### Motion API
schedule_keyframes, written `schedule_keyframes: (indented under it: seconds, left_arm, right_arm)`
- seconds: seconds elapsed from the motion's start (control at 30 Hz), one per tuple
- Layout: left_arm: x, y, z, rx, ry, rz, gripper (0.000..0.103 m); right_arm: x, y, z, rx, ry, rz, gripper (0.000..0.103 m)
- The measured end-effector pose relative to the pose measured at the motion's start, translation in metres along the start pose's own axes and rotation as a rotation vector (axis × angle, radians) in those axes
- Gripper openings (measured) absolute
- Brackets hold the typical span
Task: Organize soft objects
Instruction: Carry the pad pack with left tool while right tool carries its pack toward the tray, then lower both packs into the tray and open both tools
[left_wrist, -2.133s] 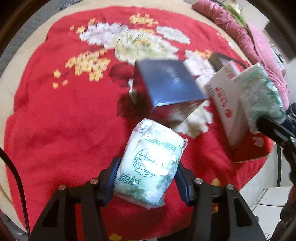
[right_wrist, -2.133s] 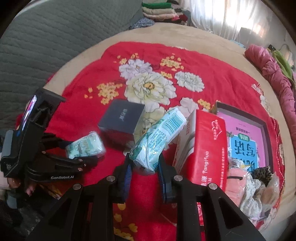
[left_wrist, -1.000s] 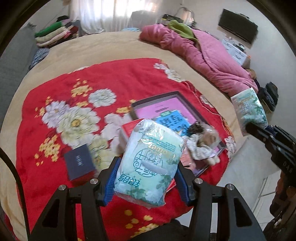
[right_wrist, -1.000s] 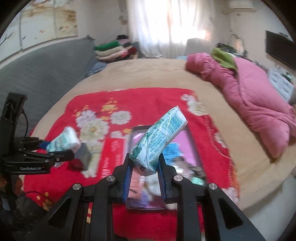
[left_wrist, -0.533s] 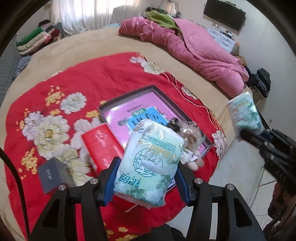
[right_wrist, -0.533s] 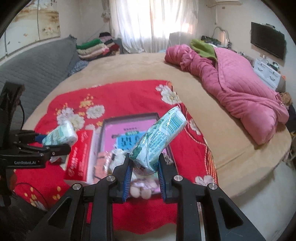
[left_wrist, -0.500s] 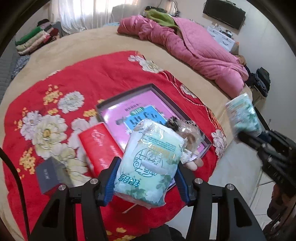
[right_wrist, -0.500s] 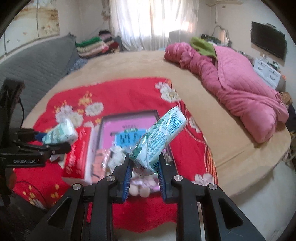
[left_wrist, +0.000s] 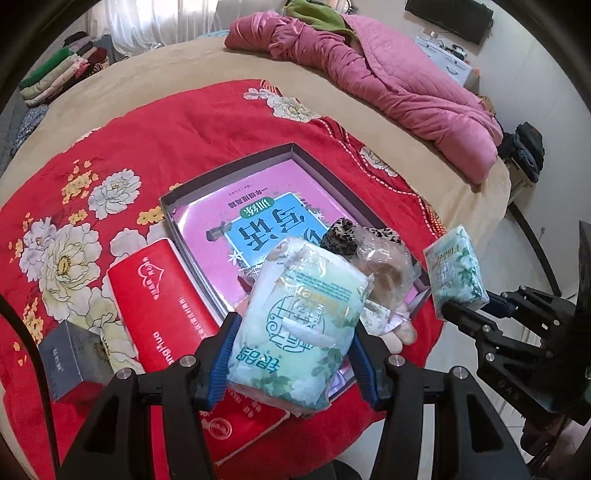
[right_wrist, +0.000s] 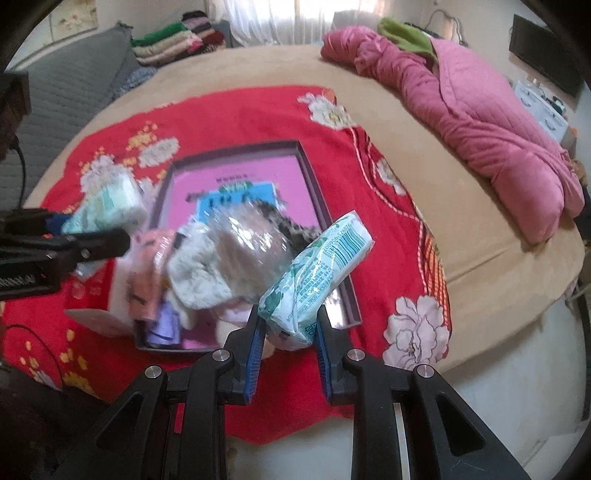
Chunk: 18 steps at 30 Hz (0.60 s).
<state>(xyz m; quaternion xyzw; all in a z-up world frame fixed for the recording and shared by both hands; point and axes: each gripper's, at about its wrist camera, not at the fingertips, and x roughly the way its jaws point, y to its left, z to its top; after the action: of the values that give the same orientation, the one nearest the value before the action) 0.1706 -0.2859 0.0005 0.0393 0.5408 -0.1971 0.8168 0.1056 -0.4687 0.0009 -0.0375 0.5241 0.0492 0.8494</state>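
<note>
My left gripper (left_wrist: 290, 356) is shut on a pale green tissue pack (left_wrist: 299, 328) and holds it above the near end of a shallow grey box (left_wrist: 229, 171) with a pink and blue printed bottom. My right gripper (right_wrist: 288, 338) is shut on a second green tissue pack (right_wrist: 314, 275), held above the box's near right corner (right_wrist: 352, 314). The right gripper and its pack (left_wrist: 456, 271) show at the right of the left wrist view. The left gripper's pack (right_wrist: 107, 206) shows at the left of the right wrist view. Bagged soft items (right_wrist: 229, 254) lie in the box's near end.
A red tissue box (left_wrist: 162, 306) lies left of the grey box on the red flowered blanket (left_wrist: 155, 140). A small dark box (left_wrist: 70, 358) sits further left. A pink quilt (right_wrist: 480, 122) lies at the bed's far right. Folded clothes (right_wrist: 170, 42) are stacked at the back.
Both grippers have moved closer to the grey box and lower, each still holding its tissue pack. The box now fills more of both views.
</note>
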Motion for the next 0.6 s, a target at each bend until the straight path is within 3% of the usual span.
schedule_keyframes:
  seconds: [0.37, 0.6]
  left_arm:
    - [0.025, -0.009, 0.011, 0.038, 0.025, -0.009, 0.056]
    - [0.035, -0.01, 0.017, 0.039, 0.033, -0.012, 0.056]
  right_arm:
    - [0.034, -0.011, 0.0, 0.063, 0.09, -0.015, 0.026]
    - [0.046, -0.008, 0.008, 0.038, 0.093, -0.011, 0.026]
